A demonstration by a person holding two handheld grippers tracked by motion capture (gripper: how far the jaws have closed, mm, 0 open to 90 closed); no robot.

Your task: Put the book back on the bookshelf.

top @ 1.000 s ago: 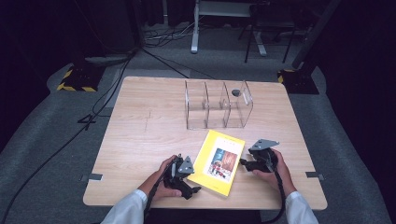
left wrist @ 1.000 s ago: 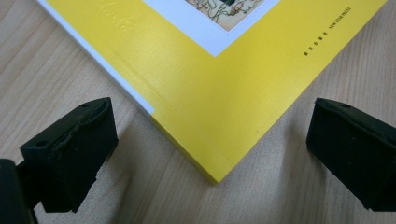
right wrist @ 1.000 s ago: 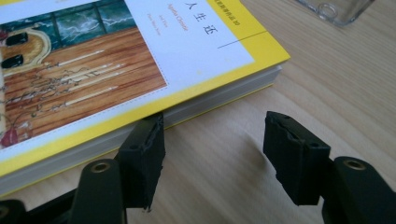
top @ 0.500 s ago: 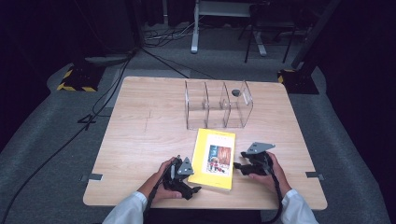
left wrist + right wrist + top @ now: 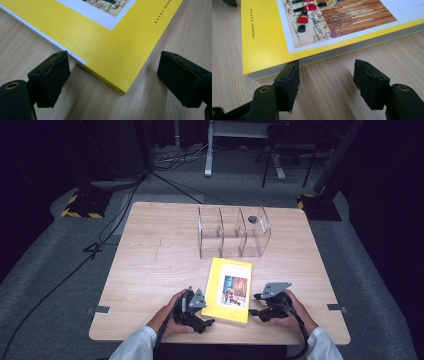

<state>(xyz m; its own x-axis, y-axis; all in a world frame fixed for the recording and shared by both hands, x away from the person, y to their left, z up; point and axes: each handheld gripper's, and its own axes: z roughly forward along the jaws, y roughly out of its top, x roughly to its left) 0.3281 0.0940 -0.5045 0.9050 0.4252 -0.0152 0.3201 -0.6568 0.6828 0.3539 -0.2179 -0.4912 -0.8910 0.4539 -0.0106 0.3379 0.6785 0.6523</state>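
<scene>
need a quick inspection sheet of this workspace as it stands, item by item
surface: light wooden table, bare apart from the items below
job's things: yellow paperback book lying flat, cover up, near the front edge
clutter: clear plastic three-bay organiser upright behind the book; small dark round object at its right bay
grippers: left gripper open, jaws either side of the book's corner, just been closing a little; right gripper open at the book's page edge, one pad close against it, contact unclear
cables: black cables run over the floor on the left; one trails from each gripper
surroundings: grey carpet, black-and-yellow striped base, dark background with white stand legs
</scene>
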